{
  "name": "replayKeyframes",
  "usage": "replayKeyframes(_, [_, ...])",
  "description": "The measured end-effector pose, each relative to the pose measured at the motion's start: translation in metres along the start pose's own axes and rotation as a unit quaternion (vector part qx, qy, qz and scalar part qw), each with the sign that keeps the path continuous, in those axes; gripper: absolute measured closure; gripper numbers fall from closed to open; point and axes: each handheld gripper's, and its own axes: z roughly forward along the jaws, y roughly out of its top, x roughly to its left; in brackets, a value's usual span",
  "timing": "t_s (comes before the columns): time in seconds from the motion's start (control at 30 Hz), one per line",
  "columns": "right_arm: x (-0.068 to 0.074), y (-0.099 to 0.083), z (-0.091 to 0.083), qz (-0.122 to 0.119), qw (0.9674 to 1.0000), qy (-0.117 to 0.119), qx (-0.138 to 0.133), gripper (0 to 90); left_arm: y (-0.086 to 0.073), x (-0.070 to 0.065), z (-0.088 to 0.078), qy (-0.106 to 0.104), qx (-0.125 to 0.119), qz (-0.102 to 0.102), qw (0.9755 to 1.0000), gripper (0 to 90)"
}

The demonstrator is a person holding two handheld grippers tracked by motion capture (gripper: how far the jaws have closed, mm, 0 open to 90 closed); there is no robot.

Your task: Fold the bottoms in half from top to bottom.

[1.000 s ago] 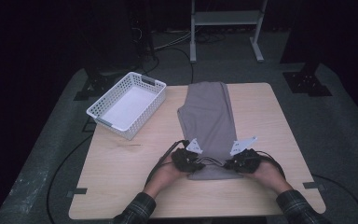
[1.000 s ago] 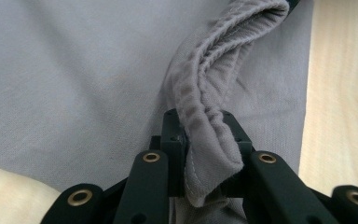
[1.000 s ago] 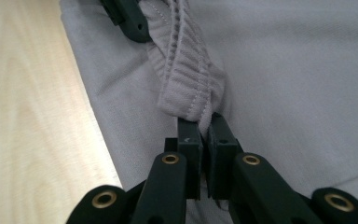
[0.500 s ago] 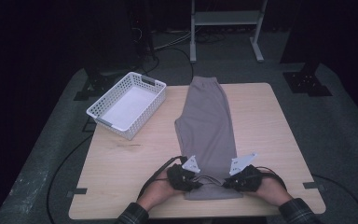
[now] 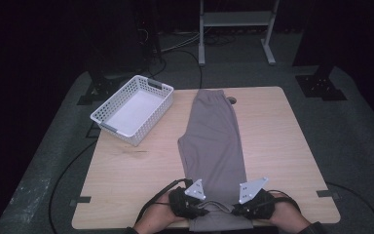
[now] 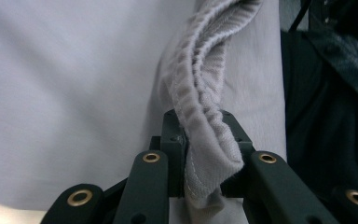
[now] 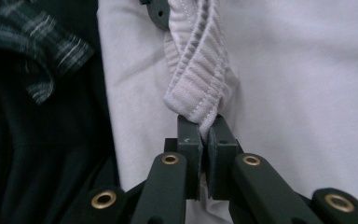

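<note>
Trousers (image 5: 214, 141) of grey fabric are held at the waistband (image 6: 200, 107) by both tools. The left gripper (image 5: 191, 204) has its jaws clamped on a bunched fold of the ribbed band; in the left gripper view the fabric fills the gap between the pads and spills over them. The right gripper (image 5: 253, 204) has its jaws pressed almost together on a thinner pinch of the same band (image 7: 198, 88), seen stitched and doubled in the right gripper view. Each tool sits at the near edge of the table (image 5: 292, 146), one at either side of the waist.

Outward from the grip, the garment lies flat and lengthwise down the middle of the tabletop, legs together, cuffs toward the far edge, waist hanging slightly over the near edge. A white basket (image 5: 134, 109) stands at the far left corner, well apart from the cloth (it appears to hold nothing).

The step in hand is judged to be laying the trousers out straight, drawing them taut toward the person. The next move probably calls for a fold: both grips kept firm, the waistband lifted evenly and carried toward the cuffs, with both sides travelling level so the edges meet squarely.
</note>
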Motion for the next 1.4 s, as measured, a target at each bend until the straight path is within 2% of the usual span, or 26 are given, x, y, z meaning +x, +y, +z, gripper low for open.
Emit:
replayKeyframes(0.07, [-0.002, 0.001, -0.002, 0.001, 1.0000, -0.002, -0.007, 85.7, 0.003, 0.002, -0.004, 0.002, -0.007, 0.001, 1.0000, 75.4])
replayKeyframes(0.1, [-0.007, 0.005, -0.008, 0.005, 0.9998, -0.007, -0.020, 85.7, 0.008, 0.008, -0.012, 0.010, -0.020, 0.000, 0.9997, 75.4])
replayKeyframes(0.13, [-0.007, 0.005, -0.008, 0.005, 0.9998, -0.007, -0.020, 85.7, 0.008, 0.008, -0.012, 0.010, -0.020, 0.000, 0.9997, 75.4])
replayKeyframes(0.2, [-0.016, 0.013, -0.017, 0.003, 0.9990, -0.022, -0.038, 85.7, 0.017, 0.020, -0.022, 0.021, -0.035, -0.004, 0.9992, 75.3])
replayKeyframes(0.23, [-0.016, 0.013, -0.017, 0.003, 0.9990, -0.022, -0.038, 85.7, 0.017, 0.020, -0.022, 0.021, -0.035, -0.004, 0.9992, 75.3])
replayKeyframes(0.27, [-0.024, 0.018, -0.021, 0.004, 0.9984, -0.033, -0.045, 85.7, 0.023, 0.029, -0.026, 0.031, -0.043, -0.006, 0.9986, 75.1])
replayKeyframes(0.33, [-0.033, 0.023, -0.024, 0.006, 0.9977, -0.045, -0.051, 85.7, 0.029, 0.039, -0.030, 0.042, -0.047, -0.010, 0.9980, 75.0])
replayKeyframes(0.47, [-0.055, 0.031, -0.026, 0.017, 0.9963, -0.061, -0.058, 85.7, 0.040, 0.061, -0.033, 0.059, -0.052, -0.021, 0.9967, 74.8])
replayKeyframes(0.67, [-0.087, 0.040, -0.027, 0.039, 0.9932, -0.090, -0.062, 85.7, 0.051, 0.092, -0.029, 0.086, -0.060, -0.030, 0.9941, 74.5])
replayKeyframes(0.7, [-0.092, 0.041, -0.026, 0.041, 0.9927, -0.095, -0.062, 85.7, 0.051, 0.092, -0.029, 0.086, -0.060, -0.030, 0.9941, 74.5])
replayKeyframes(0.73, [-0.097, 0.042, -0.026, 0.045, 0.9923, -0.098, -0.061, 85.7, 0.054, 0.102, -0.027, 0.092, -0.055, -0.031, 0.9938, 74.5])
replayKeyframes(0.8, [-0.106, 0.045, -0.024, 0.050, 0.9913, -0.107, -0.057, 85.7, 0.057, 0.112, -0.025, 0.097, -0.053, -0.036, 0.9932, 74.3])
replayKeyframes(0.9, [-0.121, 0.047, -0.020, 0.061, 0.9902, -0.113, -0.056, 85.7, 0.058, 0.121, -0.022, 0.102, -0.051, -0.043, 0.9926, 74.1])
replayKeyframes(0.97, [-0.126, 0.048, -0.018, 0.064, 0.9900, -0.113, -0.056, 85.6, 0.059, 0.132, -0.020, 0.102, -0.048, -0.052, 0.9922, 73.8])
replayKeyframes(1.03, [-0.139, 0.049, -0.012, 0.078, 0.9891, -0.114, -0.051, 85.2, 0.058, 0.146, -0.012, 0.105, -0.040, -0.067, 0.9915, 72.7])
replayKeyframes(1.07, [-0.139, 0.049, -0.012, 0.078, 0.9891, -0.114, -0.051, 85.2, 0.058, 0.146, -0.012, 0.105, -0.040, -0.067, 0.9915, 72.2])
replayKeyframes(1.17, [-0.152, 0.046, -0.002, 0.096, 0.9877, -0.115, -0.044, 84.4, 0.054, 0.159, 0.001, 0.104, -0.031, -0.084, 0.9906, 70.7])
replayKeyframes(1.27, [-0.157, 0.043, 0.003, 0.103, 0.9873, -0.113, -0.043, 82.8, 0.052, 0.164, 0.008, 0.106, -0.024, -0.088, 0.9901, 69.2])
replayKeyframes(1.3, [-0.160, 0.041, 0.006, 0.105, 0.9866, -0.117, -0.042, 79.9, 0.050, 0.166, 0.011, 0.109, -0.023, -0.089, 0.9898, 68.2])
replayKeyframes(1.33, [-0.163, 0.040, 0.010, 0.111, 0.9840, -0.132, -0.045, 66.9, 0.049, 0.167, 0.014, 0.116, -0.020, -0.090, 0.9890, 62.2])
replayKeyframes(1.4, [-0.164, 0.040, 0.011, 0.117, 0.9822, -0.139, -0.047, 54.9, 0.047, 0.170, 0.016, 0.126, -0.024, -0.097, 0.9870, 52.9])
